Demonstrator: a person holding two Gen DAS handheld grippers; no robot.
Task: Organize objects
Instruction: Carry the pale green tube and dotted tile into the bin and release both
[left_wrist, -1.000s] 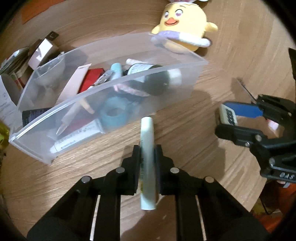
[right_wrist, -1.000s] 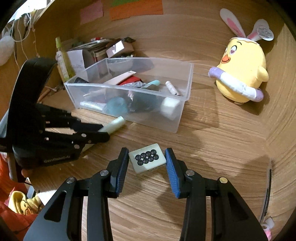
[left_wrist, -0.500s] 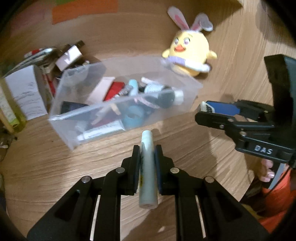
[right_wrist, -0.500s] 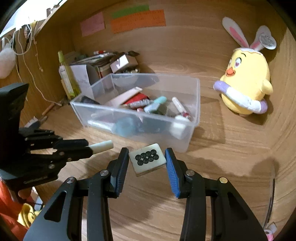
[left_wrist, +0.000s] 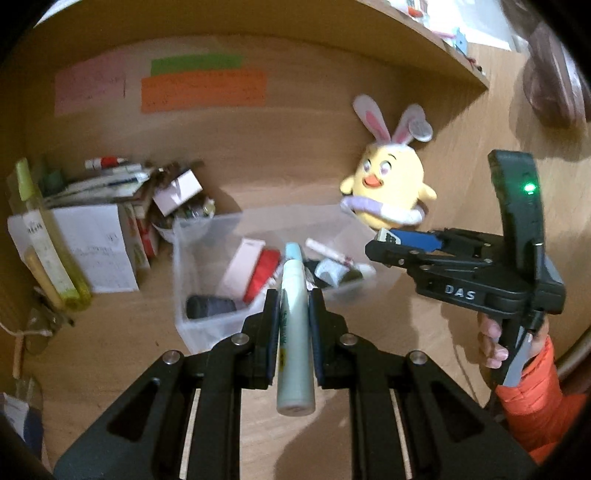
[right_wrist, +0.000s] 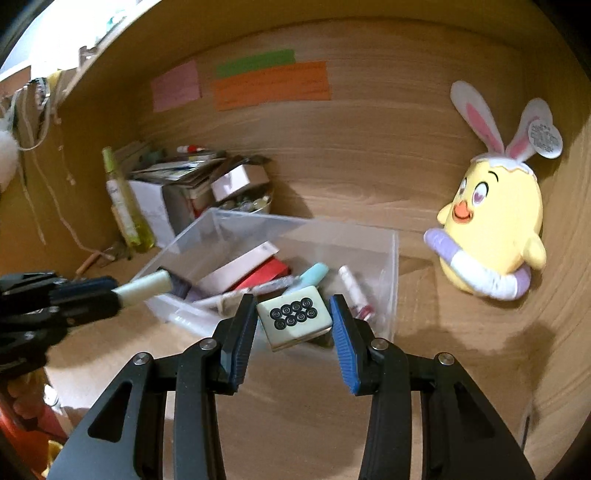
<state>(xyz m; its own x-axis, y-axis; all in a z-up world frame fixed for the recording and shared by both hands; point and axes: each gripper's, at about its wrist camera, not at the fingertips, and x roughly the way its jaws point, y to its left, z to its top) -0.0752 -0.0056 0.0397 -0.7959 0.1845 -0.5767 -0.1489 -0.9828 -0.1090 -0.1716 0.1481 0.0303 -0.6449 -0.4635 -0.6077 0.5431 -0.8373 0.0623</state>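
Gripping a pale tube (left_wrist: 294, 332) lengthwise, my left tongs (left_wrist: 293, 314) are clamped narrow on it, its cap end poking out over the near wall of the clear bin (left_wrist: 207, 325). My right tongs (right_wrist: 293, 321) pinch a mahjong tile (right_wrist: 293, 315) across its ends, dotted face up, held above the bin's near right corner. Inside the bin I see a red box (right_wrist: 264, 275), a white card (right_wrist: 236, 267), a teal-capped tube (right_wrist: 314, 275) and a small white tube (right_wrist: 351, 286), jumbled together. Beyond it on the counter (right_wrist: 424, 350) a yellow chick plush (right_wrist: 495, 236) sits to the right, and boxes and a yellow-green bottle (right_wrist: 125, 210) crowd the left. Coloured notes (right_wrist: 271, 85) are stuck on the back wall.
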